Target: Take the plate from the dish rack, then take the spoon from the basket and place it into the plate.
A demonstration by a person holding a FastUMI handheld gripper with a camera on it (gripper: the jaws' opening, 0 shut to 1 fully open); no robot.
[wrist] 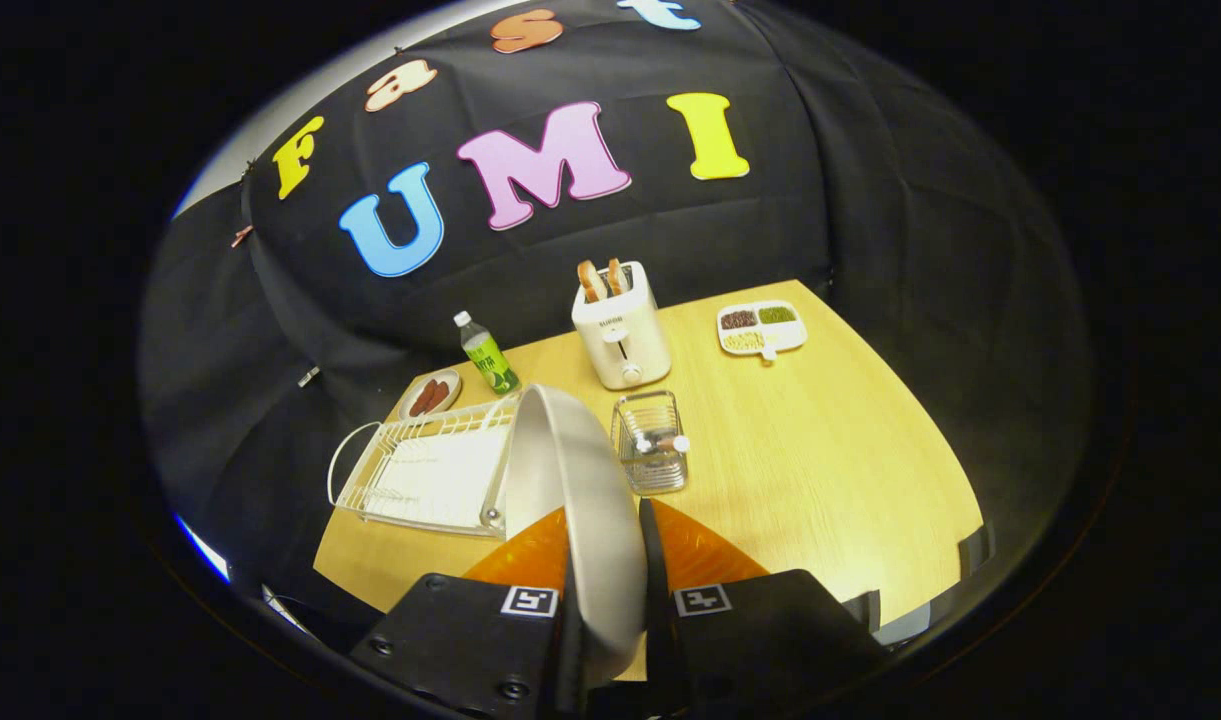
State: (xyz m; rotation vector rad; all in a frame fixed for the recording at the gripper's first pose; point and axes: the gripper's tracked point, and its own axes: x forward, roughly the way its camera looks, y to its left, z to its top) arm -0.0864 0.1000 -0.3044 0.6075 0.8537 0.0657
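Tongs point(610, 590) clamp tight on the plate point(580, 500), both fingers pressing its rim at bottom centre, jaws narrow, the plate held on edge above the wooden table point(830, 470). Left of it sits the white dish rack point(420, 475), just beside the plate. Right of the plate stands the wire basket point(650, 445), spoon point(660, 441) lying inside. Further up the frame: a toaster point(621, 325) with bread, a green bottle point(488, 355), a small sausage dish point(431, 394), and a divided tray point(762, 328) at upper right. Black cloth walls the booth.
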